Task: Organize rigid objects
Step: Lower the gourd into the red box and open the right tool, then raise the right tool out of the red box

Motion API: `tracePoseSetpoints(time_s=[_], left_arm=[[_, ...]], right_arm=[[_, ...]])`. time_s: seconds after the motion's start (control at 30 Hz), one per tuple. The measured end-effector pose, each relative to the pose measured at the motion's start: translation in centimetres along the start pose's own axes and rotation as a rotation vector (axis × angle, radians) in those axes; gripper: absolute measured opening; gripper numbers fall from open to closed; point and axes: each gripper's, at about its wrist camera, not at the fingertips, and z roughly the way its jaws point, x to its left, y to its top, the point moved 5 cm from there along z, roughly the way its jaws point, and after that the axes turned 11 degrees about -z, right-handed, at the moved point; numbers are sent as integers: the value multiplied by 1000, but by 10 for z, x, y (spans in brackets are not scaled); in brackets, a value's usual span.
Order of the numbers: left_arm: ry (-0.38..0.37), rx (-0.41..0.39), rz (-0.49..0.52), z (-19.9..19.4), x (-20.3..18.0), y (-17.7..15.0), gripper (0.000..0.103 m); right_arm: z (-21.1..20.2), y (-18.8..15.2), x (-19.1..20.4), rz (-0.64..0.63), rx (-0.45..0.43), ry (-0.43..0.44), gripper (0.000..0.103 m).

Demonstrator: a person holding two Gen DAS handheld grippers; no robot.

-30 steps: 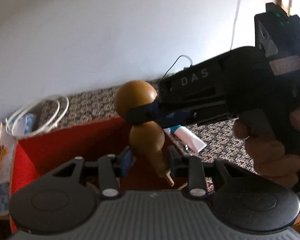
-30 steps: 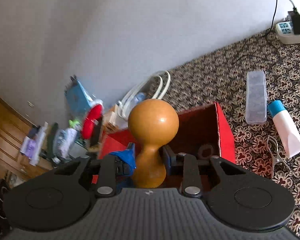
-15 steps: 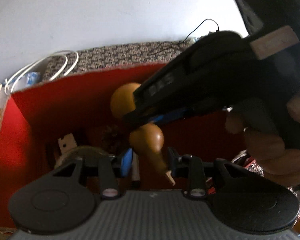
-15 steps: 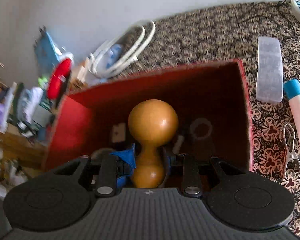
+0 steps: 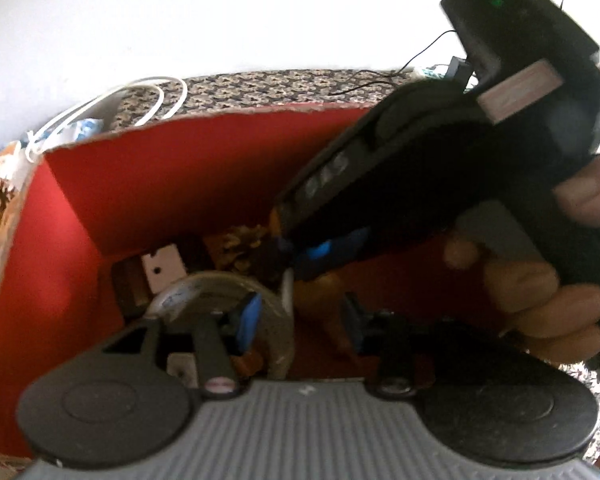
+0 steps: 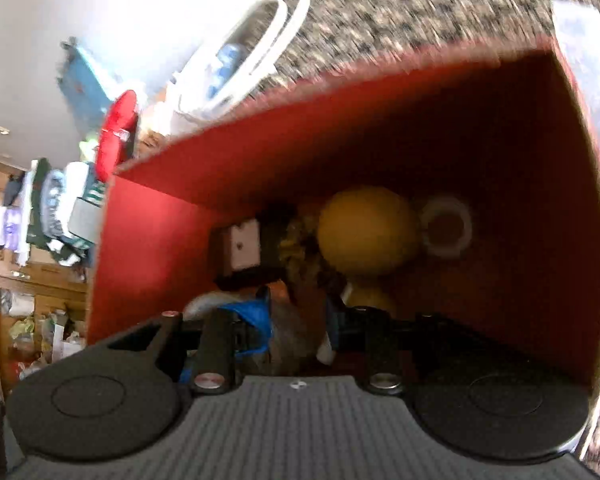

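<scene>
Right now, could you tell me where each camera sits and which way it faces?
Left wrist: rides the left gripper, looking down into the red box; its own opening fingers, the right gripper and the hand holding it show.
Right wrist: rides the right gripper, looking down into the box from above; only its own closing fingers show, around the gourd's neck.
Shared: the box, the brown gourd, the white coiled cable.

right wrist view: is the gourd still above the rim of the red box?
No. The gourd sits low inside the red box, well below its rim, beside a white ring on the bottom.
</scene>
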Motion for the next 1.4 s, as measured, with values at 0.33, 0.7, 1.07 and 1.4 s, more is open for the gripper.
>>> tracePoseSetpoints(time_s=[0.33,0.7,1.07,1.4], left_arm=[[65,2,-23,5,3,1,47],[146,-39,-9,5,4,11,54],[162,-36,-40,11,9,14,55],[158,-31,-65,11,11,15,56]], right_arm=[[-15,-8,0,-16,-102,-44,12],[-46,-11,-5,-50,-308,-136,12],[-44,-13,-8,-32,-299,-137,12],[-47,-15,-7,-37,-288,-148,12]])
